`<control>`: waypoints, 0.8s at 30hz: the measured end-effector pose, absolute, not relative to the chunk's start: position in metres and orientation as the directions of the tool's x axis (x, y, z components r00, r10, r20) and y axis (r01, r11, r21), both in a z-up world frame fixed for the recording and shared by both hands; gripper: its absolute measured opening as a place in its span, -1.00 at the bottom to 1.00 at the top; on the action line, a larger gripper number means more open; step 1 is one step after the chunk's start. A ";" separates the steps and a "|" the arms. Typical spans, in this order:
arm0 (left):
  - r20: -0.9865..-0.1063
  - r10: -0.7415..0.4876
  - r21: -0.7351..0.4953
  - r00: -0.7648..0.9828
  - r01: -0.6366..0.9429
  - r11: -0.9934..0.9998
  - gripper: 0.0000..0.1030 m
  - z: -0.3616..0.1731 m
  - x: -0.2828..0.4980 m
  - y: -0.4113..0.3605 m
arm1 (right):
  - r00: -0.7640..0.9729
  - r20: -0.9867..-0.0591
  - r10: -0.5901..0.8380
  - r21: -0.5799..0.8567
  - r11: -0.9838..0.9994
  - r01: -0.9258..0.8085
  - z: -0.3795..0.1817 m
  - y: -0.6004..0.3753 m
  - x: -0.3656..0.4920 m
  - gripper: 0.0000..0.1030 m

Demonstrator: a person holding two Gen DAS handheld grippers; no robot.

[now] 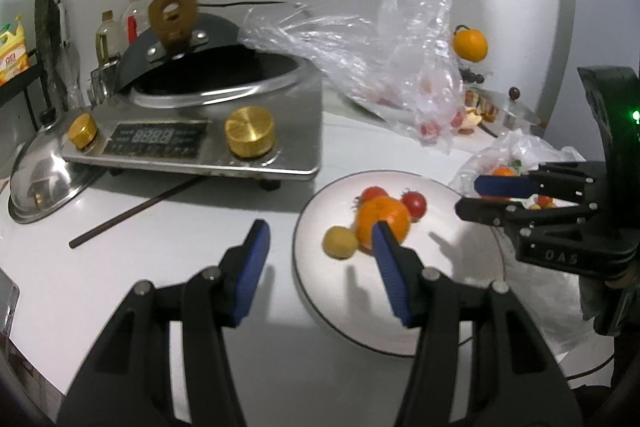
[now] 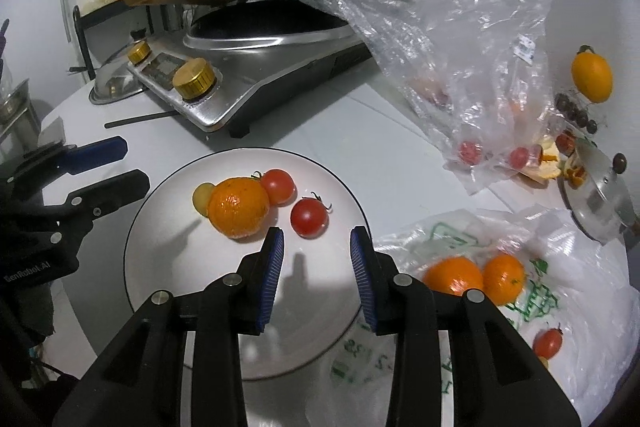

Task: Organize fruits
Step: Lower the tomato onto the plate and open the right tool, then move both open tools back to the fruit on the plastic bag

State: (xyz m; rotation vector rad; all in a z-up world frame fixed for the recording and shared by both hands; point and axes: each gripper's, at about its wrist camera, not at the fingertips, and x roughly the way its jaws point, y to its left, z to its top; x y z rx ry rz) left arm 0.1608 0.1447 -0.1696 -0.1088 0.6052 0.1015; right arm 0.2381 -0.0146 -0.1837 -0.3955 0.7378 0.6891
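A white plate (image 2: 160, 267) holds an orange (image 2: 239, 207), two red tomatoes (image 2: 308, 217) and a small yellow fruit (image 2: 201, 197). The plate also shows in the left wrist view (image 1: 320, 287) with the orange (image 1: 380, 215) on it. My right gripper (image 2: 317, 239) is open and empty above the plate, just in front of the tomato. My left gripper (image 1: 318, 233) is open and empty at the plate's left edge. A white bag (image 2: 560, 307) to the right holds two oranges (image 2: 454, 275) and a tomato (image 2: 548, 343).
An induction cooker (image 1: 192, 131) with a black wok (image 1: 224, 67) stands at the back left. A clear plastic bag (image 2: 460, 59) with tomatoes lies behind the plate. A steel lid (image 1: 44, 183), a chopstick (image 1: 132, 211), a kettle lid (image 2: 604, 199) and an orange (image 2: 592, 77) are around.
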 end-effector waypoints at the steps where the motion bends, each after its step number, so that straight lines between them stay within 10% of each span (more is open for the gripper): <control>1: -0.572 0.065 -0.068 0.818 -0.126 0.990 0.06 -0.169 0.160 0.143 | 0.541 -0.722 0.431 -0.091 0.716 -0.692 -0.182 -0.018 0.236 -0.28; 24: -0.568 0.019 -0.008 0.823 -0.028 1.000 0.06 -0.155 0.157 0.071 | 0.598 -0.667 0.445 -0.054 0.771 -0.635 -0.162 -0.094 0.213 -0.28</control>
